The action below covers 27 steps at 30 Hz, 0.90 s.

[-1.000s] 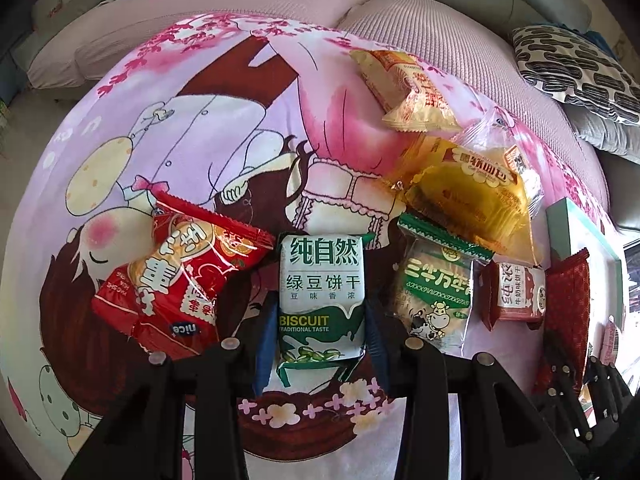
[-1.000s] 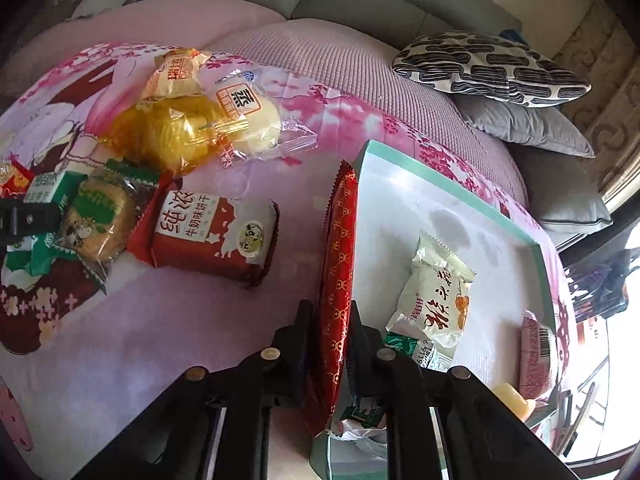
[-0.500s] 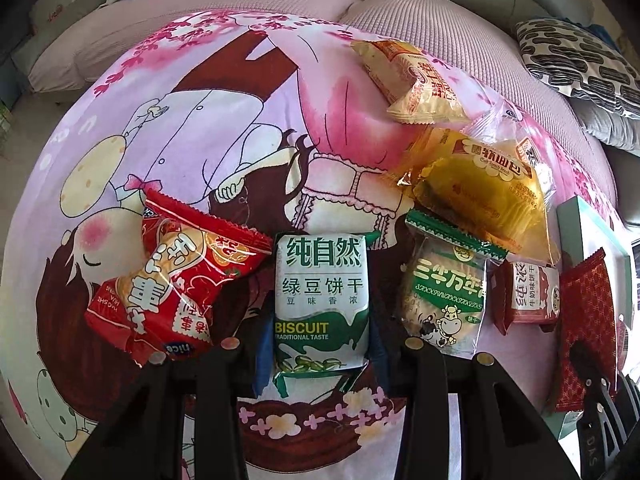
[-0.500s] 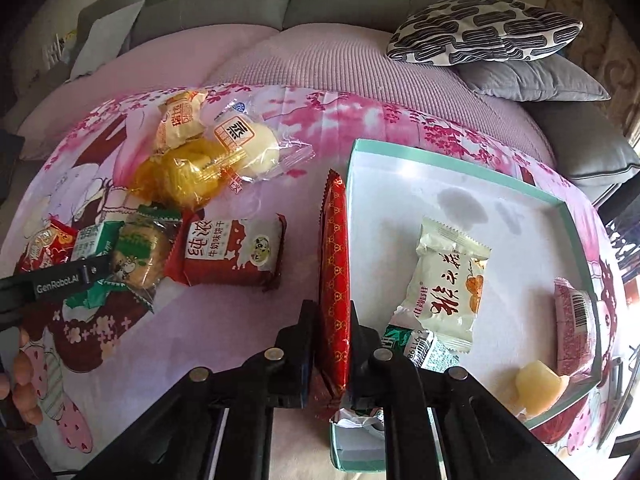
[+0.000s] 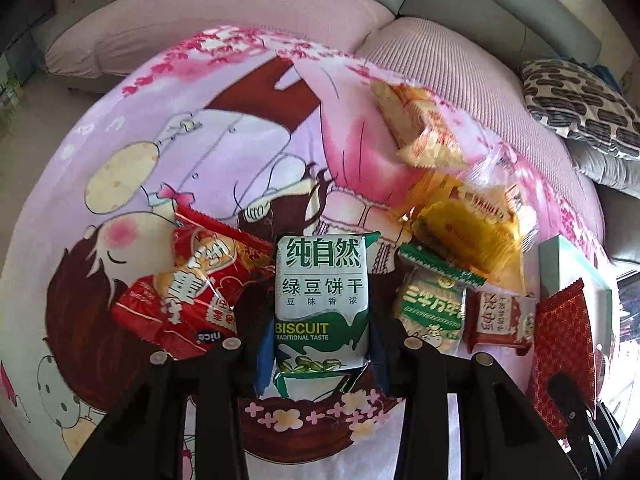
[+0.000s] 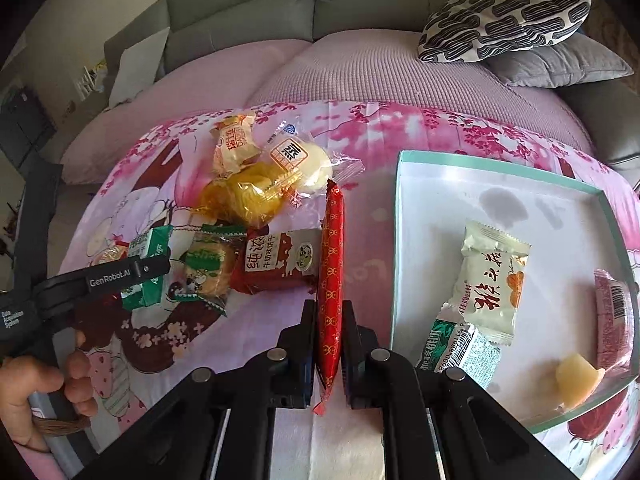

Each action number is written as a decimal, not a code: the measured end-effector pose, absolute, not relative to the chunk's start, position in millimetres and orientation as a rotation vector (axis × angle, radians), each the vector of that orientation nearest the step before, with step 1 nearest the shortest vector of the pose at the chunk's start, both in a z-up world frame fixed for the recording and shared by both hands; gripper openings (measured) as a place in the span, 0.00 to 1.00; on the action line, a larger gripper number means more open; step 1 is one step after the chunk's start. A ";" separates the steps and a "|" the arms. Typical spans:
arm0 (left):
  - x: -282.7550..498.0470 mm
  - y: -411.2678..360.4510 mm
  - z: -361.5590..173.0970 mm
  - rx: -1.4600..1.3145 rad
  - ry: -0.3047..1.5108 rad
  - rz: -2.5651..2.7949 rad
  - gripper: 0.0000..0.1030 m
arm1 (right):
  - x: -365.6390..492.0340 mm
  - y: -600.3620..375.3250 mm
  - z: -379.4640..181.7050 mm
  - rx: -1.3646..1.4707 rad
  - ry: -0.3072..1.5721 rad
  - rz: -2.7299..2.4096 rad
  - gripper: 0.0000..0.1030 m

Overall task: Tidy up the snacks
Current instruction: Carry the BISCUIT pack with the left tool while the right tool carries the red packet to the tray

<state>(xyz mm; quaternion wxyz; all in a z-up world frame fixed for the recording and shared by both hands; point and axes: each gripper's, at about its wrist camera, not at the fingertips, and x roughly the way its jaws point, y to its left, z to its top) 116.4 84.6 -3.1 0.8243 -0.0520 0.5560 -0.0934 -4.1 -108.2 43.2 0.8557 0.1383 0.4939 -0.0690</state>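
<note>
A white and green biscuit packet (image 5: 322, 304) is seen beside a red snack packet (image 5: 188, 296). A red packet with a gold lattice pattern (image 6: 331, 276) is seen beside the mint-rimmed white tray (image 6: 500, 168). The cloth (image 5: 248, 152) is pink with cartoon print.

My right claw (image 6: 329, 344) has lifted the red packet (image 6: 331, 276) up and turned it, so it now stands straight beside the tray (image 6: 496, 168), away from its edge.
</note>
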 end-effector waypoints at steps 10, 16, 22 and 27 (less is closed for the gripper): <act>102.6 69.4 34.8 -0.077 1.080 -0.222 0.40 | -18.7 -132.0 68.0 0.397 0.956 -0.122 0.11; 91.4 51.0 43.8 -0.047 1.061 -0.276 0.40 | -30.7 -154.4 84.3 0.454 0.892 -0.145 0.11; 79.7 13.4 49.1 0.000 1.064 -0.373 0.40 | -49.3 -204.3 88.5 0.496 0.847 -0.295 0.11; 67.8 -28.6 52.1 0.036 1.079 -0.482 0.40 | -71.2 -252.3 87.2 0.529 0.813 -0.449 0.11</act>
